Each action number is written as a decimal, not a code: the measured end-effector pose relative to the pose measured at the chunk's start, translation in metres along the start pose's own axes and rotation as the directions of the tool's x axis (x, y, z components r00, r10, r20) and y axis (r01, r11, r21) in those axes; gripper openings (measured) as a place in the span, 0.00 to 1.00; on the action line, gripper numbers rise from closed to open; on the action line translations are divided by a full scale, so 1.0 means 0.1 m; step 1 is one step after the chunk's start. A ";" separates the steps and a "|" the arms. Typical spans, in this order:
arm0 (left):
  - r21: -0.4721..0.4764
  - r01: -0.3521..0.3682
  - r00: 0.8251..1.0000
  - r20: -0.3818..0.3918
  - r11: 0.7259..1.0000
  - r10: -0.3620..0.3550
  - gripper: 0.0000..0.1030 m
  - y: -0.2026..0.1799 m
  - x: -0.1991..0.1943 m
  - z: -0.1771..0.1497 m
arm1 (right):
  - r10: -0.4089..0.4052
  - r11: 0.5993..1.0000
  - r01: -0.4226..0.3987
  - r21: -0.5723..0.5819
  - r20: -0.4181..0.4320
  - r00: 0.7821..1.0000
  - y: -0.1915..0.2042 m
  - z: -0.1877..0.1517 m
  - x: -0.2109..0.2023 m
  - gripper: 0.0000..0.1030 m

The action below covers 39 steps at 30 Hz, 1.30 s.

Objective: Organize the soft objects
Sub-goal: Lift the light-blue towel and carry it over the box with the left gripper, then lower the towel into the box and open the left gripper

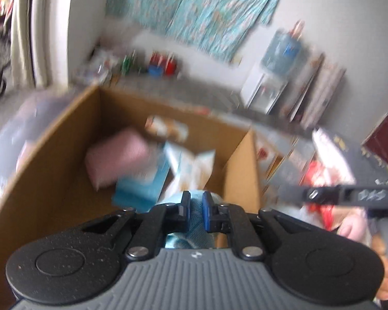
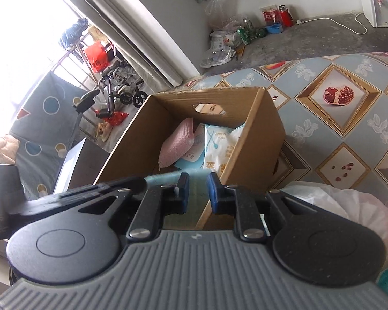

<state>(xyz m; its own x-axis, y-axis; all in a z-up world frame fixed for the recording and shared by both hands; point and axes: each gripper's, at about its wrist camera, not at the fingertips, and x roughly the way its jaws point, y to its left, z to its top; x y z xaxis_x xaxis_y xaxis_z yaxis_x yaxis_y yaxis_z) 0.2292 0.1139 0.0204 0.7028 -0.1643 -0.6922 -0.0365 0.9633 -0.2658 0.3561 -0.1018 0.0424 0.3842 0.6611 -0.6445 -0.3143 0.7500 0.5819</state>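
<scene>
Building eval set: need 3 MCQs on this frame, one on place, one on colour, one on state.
1. Where is the pink pad?
A. inside the cardboard box
B. on the floor
C. on the water dispenser

2. What colour is the cloth in the left gripper?
A. red
B. light blue
C. black

3. How is the left gripper?
A. wide open, empty
B. shut on the cloth
C. out of view

Key: 1 A, the pad leans against the box's inner wall; 2 B, light blue fabric shows between the pads; 3 B, both pads press the fabric.
</scene>
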 end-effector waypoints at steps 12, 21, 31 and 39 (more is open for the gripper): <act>0.145 0.059 0.954 -0.300 0.988 -0.013 0.07 -0.11 0.57 -0.52 | 0.008 0.999 -0.006 0.050 -0.035 0.999 -0.19 -0.08 0.05 0.16; 0.028 -0.015 0.963 -0.269 0.999 0.022 0.27 0.14 0.46 -0.30 | 0.021 0.997 -0.019 0.081 -0.031 0.999 -0.27 -0.13 -0.02 0.18; -0.086 -0.161 0.861 -0.498 0.983 0.097 0.25 0.34 1.03 -0.34 | 0.048 0.994 -0.050 0.097 0.016 0.999 -0.36 -0.27 -0.35 0.20; -0.169 -0.116 0.864 -0.504 0.979 0.015 0.26 0.21 1.04 -0.42 | 0.006 0.987 -0.017 0.160 0.066 0.998 -0.64 -0.41 -0.66 0.22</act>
<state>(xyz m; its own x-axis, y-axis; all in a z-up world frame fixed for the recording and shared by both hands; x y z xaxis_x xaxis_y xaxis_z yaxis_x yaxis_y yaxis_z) 0.2718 0.1079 -0.0853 0.2482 -0.2342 -0.9400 -0.2371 0.9261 -0.2934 0.3153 -0.1923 0.0272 0.4389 0.6629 -0.6065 -0.1778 0.7258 0.6646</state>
